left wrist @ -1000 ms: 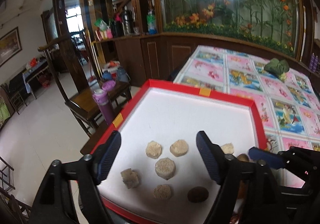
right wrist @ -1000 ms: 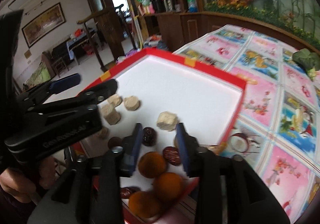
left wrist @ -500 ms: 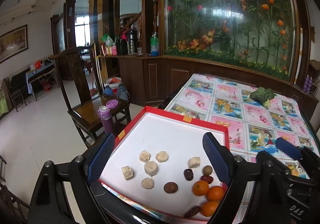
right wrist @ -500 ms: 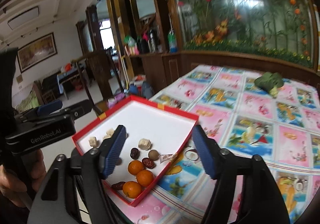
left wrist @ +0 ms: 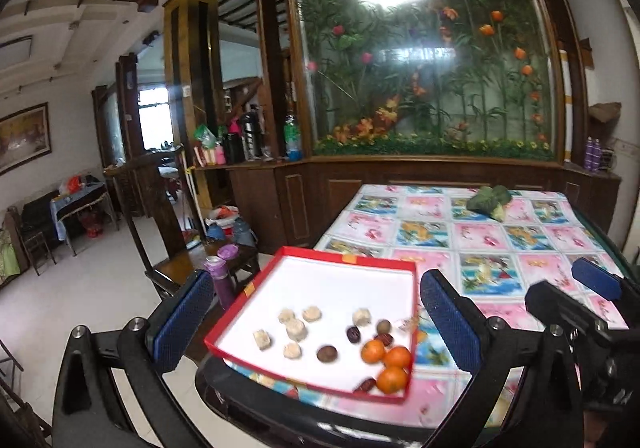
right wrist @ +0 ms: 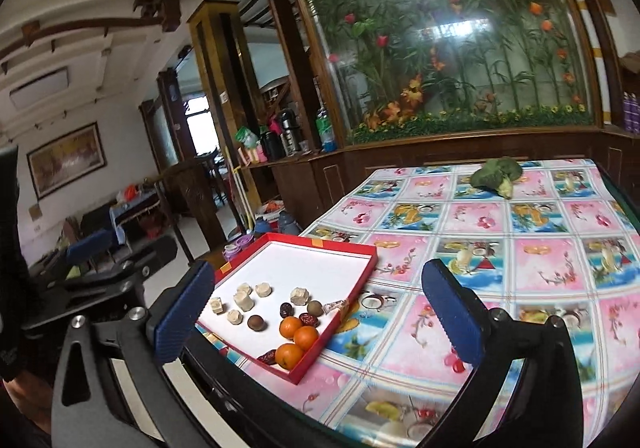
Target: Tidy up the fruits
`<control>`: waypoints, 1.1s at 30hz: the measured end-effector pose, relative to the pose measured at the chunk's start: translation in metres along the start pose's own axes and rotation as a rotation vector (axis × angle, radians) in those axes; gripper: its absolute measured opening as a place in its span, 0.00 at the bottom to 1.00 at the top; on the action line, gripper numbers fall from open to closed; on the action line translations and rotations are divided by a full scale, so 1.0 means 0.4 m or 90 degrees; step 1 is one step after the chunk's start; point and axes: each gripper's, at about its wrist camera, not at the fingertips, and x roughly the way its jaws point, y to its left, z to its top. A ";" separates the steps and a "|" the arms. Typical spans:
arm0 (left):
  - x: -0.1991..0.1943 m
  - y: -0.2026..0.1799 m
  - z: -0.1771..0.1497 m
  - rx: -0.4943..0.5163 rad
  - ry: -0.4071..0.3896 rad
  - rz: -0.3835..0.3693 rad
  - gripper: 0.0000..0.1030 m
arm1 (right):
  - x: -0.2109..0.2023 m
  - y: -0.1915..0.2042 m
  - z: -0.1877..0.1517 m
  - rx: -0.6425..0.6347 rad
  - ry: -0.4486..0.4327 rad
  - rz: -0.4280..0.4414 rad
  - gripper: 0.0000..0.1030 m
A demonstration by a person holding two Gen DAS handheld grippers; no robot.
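Left wrist view: left gripper wide open, empty, held high w/ red tray framed between fingers. Tangerines clustered at tray's near-right corner, pale chunks apart, probably sorted by type. Right wrist view: right gripper also agape, empty; broccoli on tablecloth.

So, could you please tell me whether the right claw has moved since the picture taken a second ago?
Yes. The right claw has pulled back and up from the red tray: a second ago it was right over the oranges; now the whole tray shows.
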 end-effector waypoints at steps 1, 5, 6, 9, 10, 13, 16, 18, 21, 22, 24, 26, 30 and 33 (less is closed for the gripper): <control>-0.011 -0.001 -0.001 0.003 0.000 -0.006 1.00 | -0.017 0.001 -0.002 0.001 -0.005 -0.003 1.00; -0.057 0.002 -0.002 -0.001 -0.012 -0.015 1.00 | -0.076 0.020 -0.007 -0.015 -0.028 -0.017 1.00; -0.069 0.004 -0.003 -0.001 -0.015 -0.017 1.00 | -0.089 0.028 -0.009 -0.022 -0.034 -0.021 1.00; -0.097 0.009 -0.008 -0.001 -0.022 -0.023 1.00 | -0.123 0.049 -0.014 -0.030 -0.043 -0.024 1.00; -0.108 0.010 -0.012 -0.001 -0.023 -0.024 1.00 | -0.133 0.055 -0.015 -0.029 -0.046 -0.023 1.00; -0.135 0.022 -0.020 -0.010 -0.032 -0.030 1.00 | -0.163 0.082 -0.017 -0.037 -0.059 -0.024 1.00; -0.144 0.032 -0.024 -0.025 -0.037 -0.032 1.00 | -0.183 0.095 -0.020 -0.039 -0.075 -0.025 1.00; -0.142 0.040 -0.020 -0.036 -0.044 -0.025 1.00 | -0.191 0.099 -0.019 -0.040 -0.082 -0.025 1.00; -0.135 0.045 -0.020 -0.043 -0.050 -0.015 1.00 | -0.189 0.104 -0.016 -0.043 -0.082 -0.022 1.00; -0.134 0.045 -0.021 -0.042 -0.049 -0.013 1.00 | -0.186 0.104 -0.016 -0.040 -0.081 -0.020 1.00; -0.132 0.047 -0.030 -0.037 -0.044 -0.011 1.00 | -0.182 0.105 -0.020 -0.037 -0.078 -0.017 1.00; -0.131 0.048 -0.037 -0.032 -0.038 -0.011 1.00 | -0.179 0.108 -0.023 -0.039 -0.077 -0.018 1.00; -0.133 0.050 -0.042 -0.027 -0.034 -0.010 1.00 | -0.176 0.122 -0.025 -0.051 -0.075 -0.018 1.00; -0.133 0.051 -0.044 -0.028 -0.035 -0.010 1.00 | -0.179 0.134 -0.027 -0.067 -0.081 -0.023 1.00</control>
